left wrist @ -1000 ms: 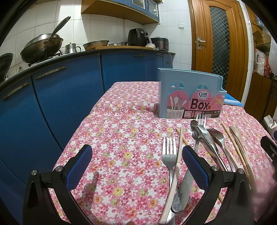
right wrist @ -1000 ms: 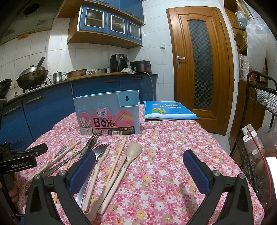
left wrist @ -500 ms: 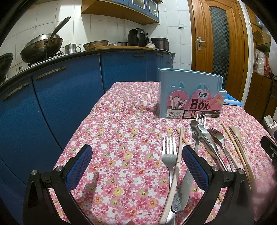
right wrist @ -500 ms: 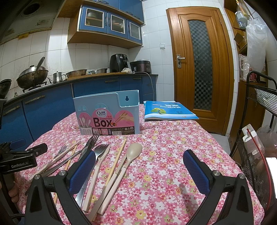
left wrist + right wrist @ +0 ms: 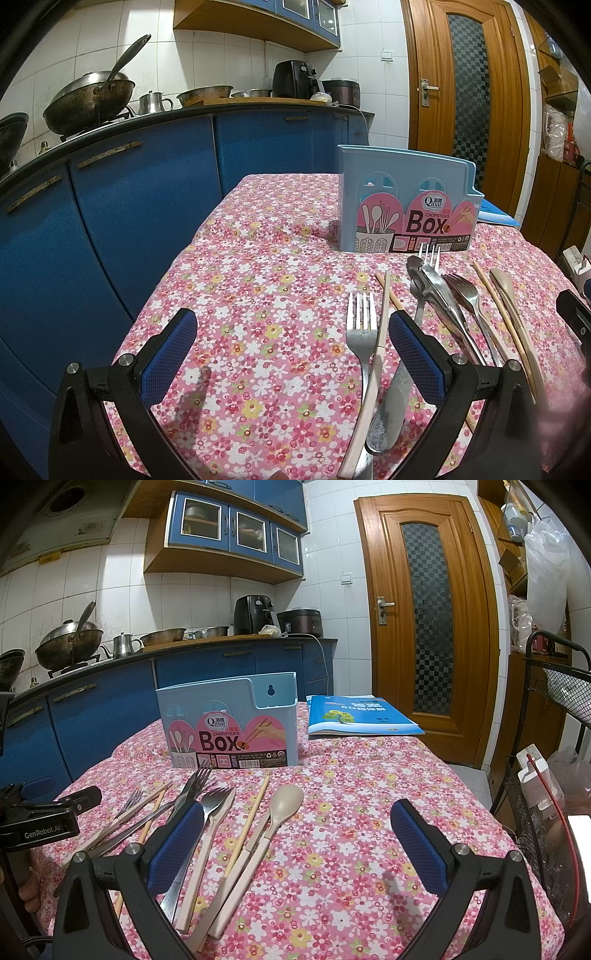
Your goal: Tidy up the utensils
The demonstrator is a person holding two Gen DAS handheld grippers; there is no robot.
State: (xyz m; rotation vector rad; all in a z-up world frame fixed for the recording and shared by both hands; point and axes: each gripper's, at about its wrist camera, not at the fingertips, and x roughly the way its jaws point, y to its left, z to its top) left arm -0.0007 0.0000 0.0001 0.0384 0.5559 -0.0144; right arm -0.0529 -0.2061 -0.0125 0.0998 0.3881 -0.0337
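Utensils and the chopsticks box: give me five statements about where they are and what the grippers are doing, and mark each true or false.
1. The blue chopsticks box stands upright on the floral tablecloth. True.
2. The beige spoon is already inside the box. False: it lies flat on the tablecloth in front of the box.
3. The right gripper is shut on a fork. False: it is open and holds nothing.
4. The left gripper is open and holds nothing. True.
5. A blue book lies on the table beside the box. True.
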